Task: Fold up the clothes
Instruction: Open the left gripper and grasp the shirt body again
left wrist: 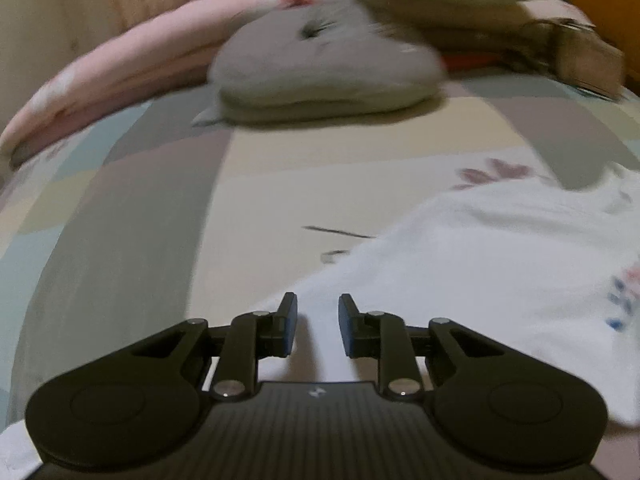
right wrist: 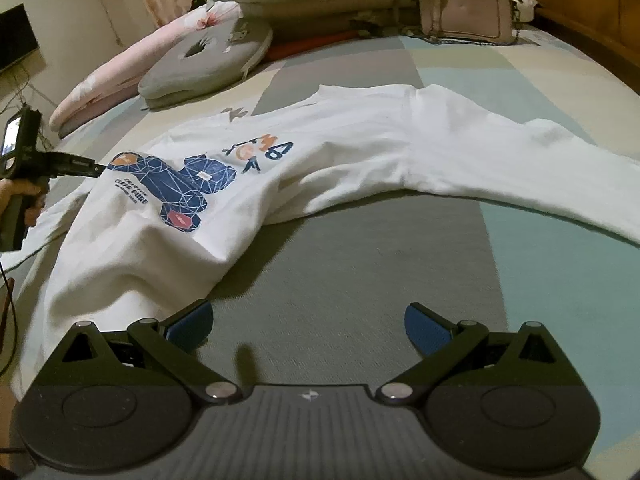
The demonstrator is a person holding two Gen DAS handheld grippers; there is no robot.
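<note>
Lying spread across the striped bedsheet (right wrist: 360, 240), the white printed long-sleeve shirt (right wrist: 360, 140) occupies the centre. Left gripper (left wrist: 317, 314) jaws stand slightly apart above its fabric; right gripper (right wrist: 308, 328) jaws gape wide, near its hem.

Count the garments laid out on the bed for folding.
1: a white shirt spread across the bed, ahead of the right gripper. The left gripper is at its far edge. No others visible.
</note>
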